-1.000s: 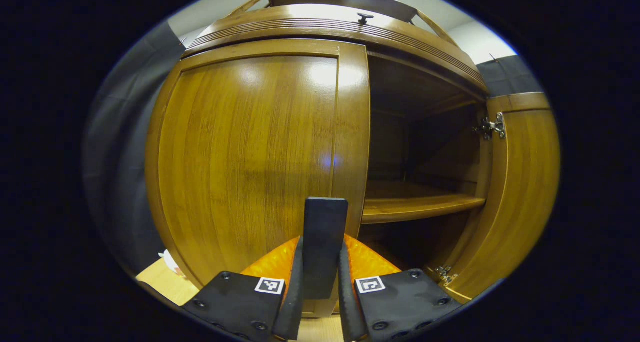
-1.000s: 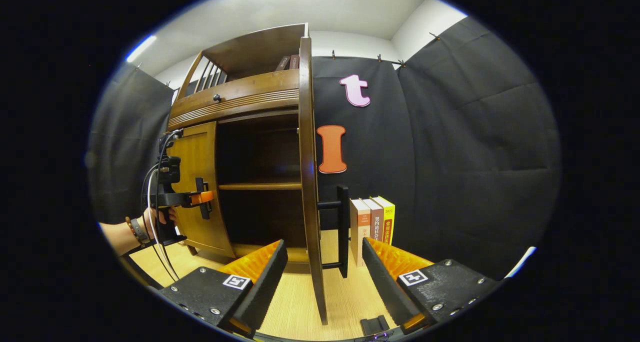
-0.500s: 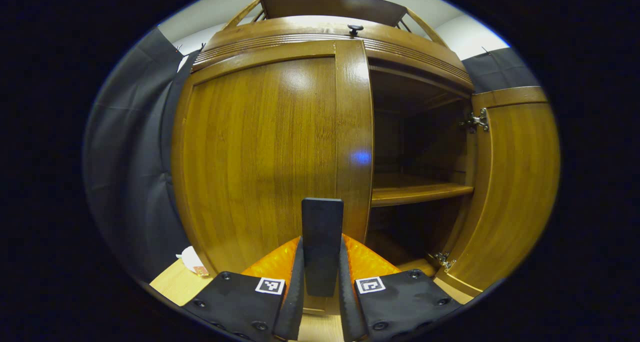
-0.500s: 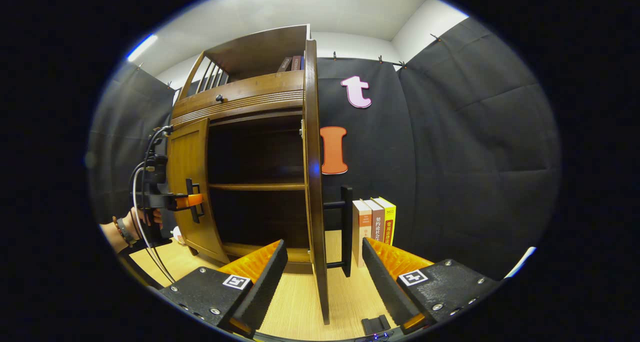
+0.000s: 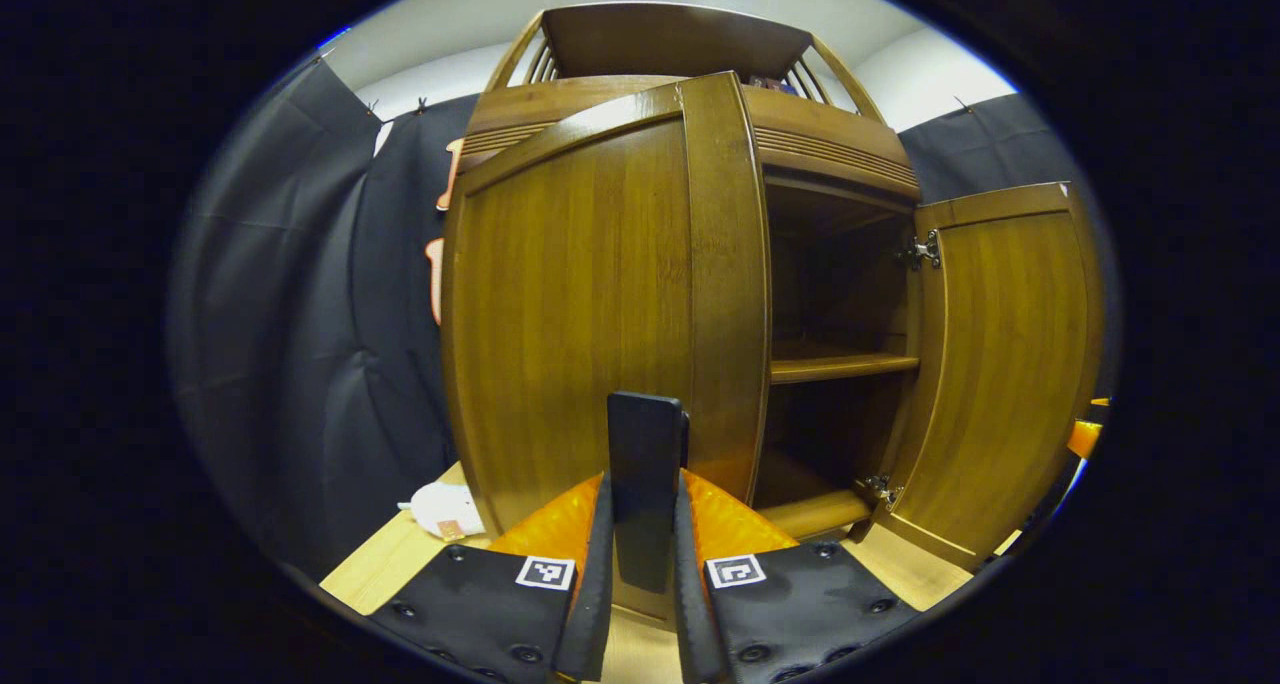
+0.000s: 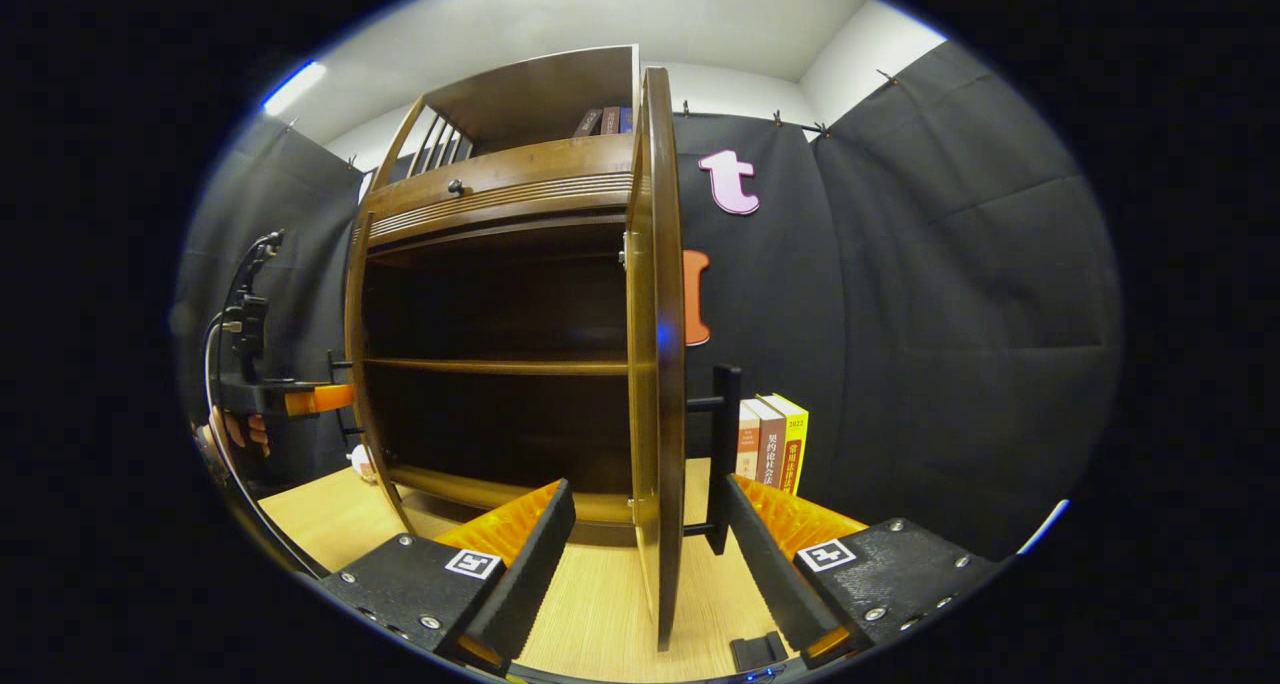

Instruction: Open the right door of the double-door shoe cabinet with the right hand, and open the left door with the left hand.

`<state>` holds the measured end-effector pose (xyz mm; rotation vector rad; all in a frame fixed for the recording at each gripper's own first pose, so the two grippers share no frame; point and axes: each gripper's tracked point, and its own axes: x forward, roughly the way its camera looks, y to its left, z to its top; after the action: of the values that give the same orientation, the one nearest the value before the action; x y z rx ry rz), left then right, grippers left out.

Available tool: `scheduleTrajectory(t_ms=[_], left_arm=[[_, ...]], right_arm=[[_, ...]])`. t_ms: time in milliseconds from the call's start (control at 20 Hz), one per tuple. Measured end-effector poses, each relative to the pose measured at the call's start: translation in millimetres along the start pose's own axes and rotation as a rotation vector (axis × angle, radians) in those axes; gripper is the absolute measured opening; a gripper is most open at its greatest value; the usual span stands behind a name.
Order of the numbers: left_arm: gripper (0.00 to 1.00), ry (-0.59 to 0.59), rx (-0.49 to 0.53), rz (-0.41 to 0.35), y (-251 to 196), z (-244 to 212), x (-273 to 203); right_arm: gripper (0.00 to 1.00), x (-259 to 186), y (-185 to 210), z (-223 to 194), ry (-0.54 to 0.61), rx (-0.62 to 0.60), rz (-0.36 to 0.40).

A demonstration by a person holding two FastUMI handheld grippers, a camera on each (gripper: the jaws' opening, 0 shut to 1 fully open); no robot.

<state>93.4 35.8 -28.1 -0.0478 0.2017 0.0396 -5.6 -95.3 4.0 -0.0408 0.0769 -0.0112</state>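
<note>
My left gripper (image 5: 643, 491) is shut on the black bar handle (image 5: 645, 464) of the cabinet's left door (image 5: 590, 304), which stands swung well out from the cabinet. In the right gripper view that same gripper (image 6: 318, 399) sits at the far left in a person's hand (image 6: 235, 431), with the left door (image 6: 352, 344) seen edge-on. The right door (image 6: 660, 364) stands wide open, edge-on, in the gap of my open right gripper (image 6: 645, 549); neither finger presses on it. Its black handle (image 6: 722, 454) faces right. The inner shelf (image 6: 500, 365) is bare.
Three books (image 6: 775, 444) stand on the wooden floor by the black cloth wall, right of the open right door. A small white object (image 5: 445, 509) lies on the floor left of the cabinet. More books (image 6: 600, 121) sit on the cabinet's top rack.
The left door has swung much further open, pulled by my left gripper on its handle. The right gripper has stayed open by the right door.
</note>
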Motion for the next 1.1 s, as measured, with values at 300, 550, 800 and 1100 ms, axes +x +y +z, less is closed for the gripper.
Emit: scheduleTrajectory(t_ms=[300,550,800,1100], left_arm=[[0.3,-0.012,-0.026,0.086,45,0,-44],[0.22,-0.011,-0.026,0.202,102,-8,-69],[0.14,-0.014,-0.09,0.213,147,-19,-83],[0.14,-0.029,-0.054,0.136,169,-16,-82]], right_arm=[[0.99,8,6,1,0.004,-0.004,0.008],[0.92,11,6,0,0.004,-0.006,0.012],[0.99,11,6,-2,0.012,-0.024,0.021],[0.99,11,4,-1,0.017,-0.017,-0.006]])
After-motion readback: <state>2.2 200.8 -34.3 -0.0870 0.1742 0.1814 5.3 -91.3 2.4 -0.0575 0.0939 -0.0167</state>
